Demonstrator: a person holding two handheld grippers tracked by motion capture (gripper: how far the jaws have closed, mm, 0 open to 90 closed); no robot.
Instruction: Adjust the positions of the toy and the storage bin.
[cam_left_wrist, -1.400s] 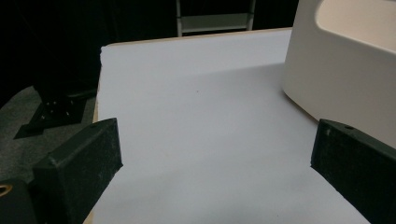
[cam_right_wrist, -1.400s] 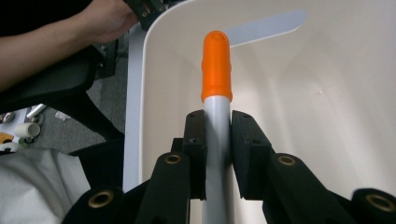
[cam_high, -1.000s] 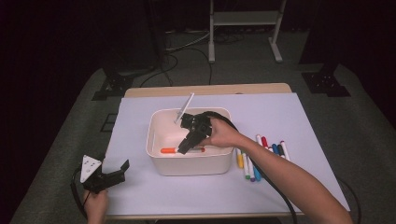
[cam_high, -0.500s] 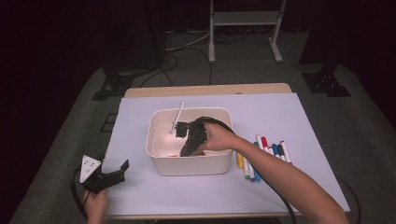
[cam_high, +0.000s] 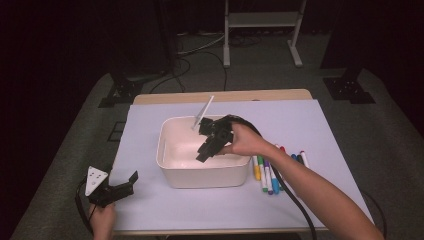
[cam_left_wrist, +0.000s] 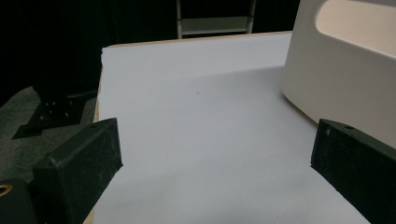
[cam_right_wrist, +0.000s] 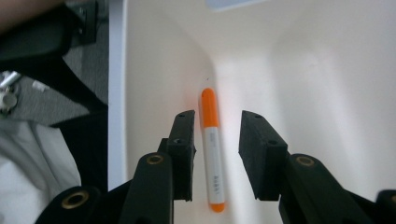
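With its black jaws having just opened clear of the orange-capped white marker (cam_right_wrist: 212, 154), the right gripper (cam_right_wrist: 217, 156) leaves it lying on the floor of the white plastic bin (cam_high: 210, 175), apparently sorted away.

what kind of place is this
Probably a recording studio or lab bench: black curtains behind, a dark tripod foot on grey carpet, and a wooden table under a pale lilac sheet with a white plastic bin.

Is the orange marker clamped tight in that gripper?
No, the orange marker lies in the white bin, with gaps to the right gripper.
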